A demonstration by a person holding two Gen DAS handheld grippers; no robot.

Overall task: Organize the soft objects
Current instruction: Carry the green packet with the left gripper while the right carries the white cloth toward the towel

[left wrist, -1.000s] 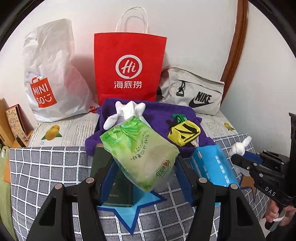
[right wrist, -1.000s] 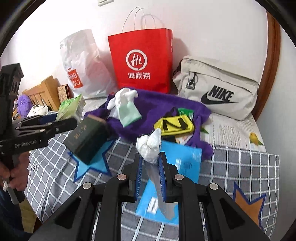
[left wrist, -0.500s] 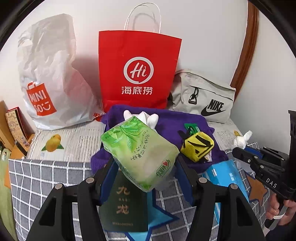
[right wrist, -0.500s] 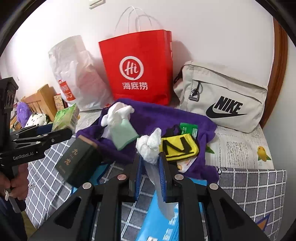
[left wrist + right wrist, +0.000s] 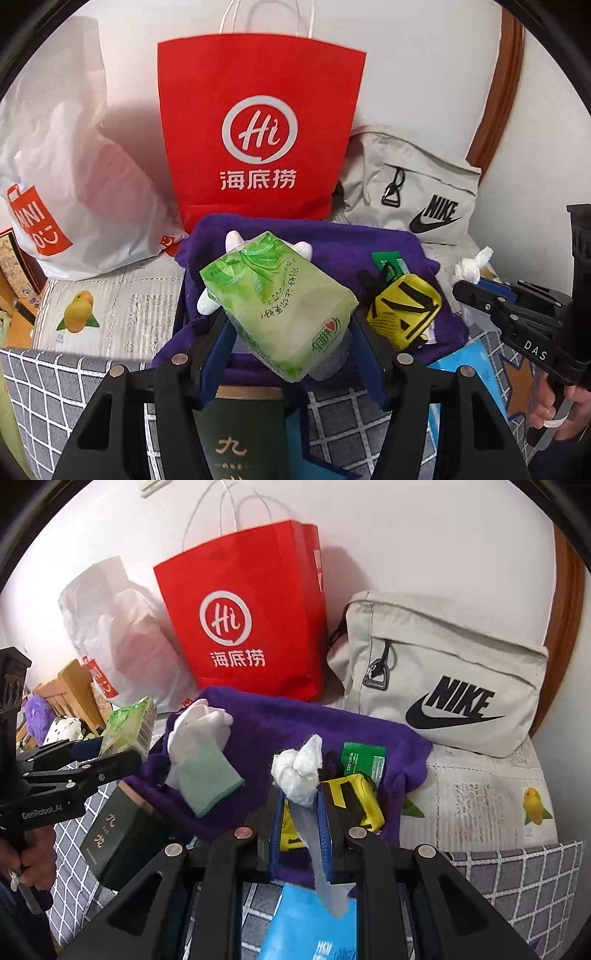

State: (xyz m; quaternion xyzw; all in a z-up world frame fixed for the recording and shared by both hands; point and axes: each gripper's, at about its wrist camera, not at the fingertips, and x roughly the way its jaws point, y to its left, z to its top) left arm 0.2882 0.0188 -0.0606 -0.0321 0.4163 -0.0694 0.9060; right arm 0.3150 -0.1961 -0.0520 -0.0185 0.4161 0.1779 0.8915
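Tissues first: left tongs clamp the green tissue pack mid-body, above the purple towel; it looks light, squashy and slick-wrapped. Right tongs pinch a flimsy white plastic wad, nearly shut. Crowding the landing are a white glove, a yellow pouch and a red paper bag.

Grid-pattern bed cover with a purple towel, green box, blue pack; bags along the wall.
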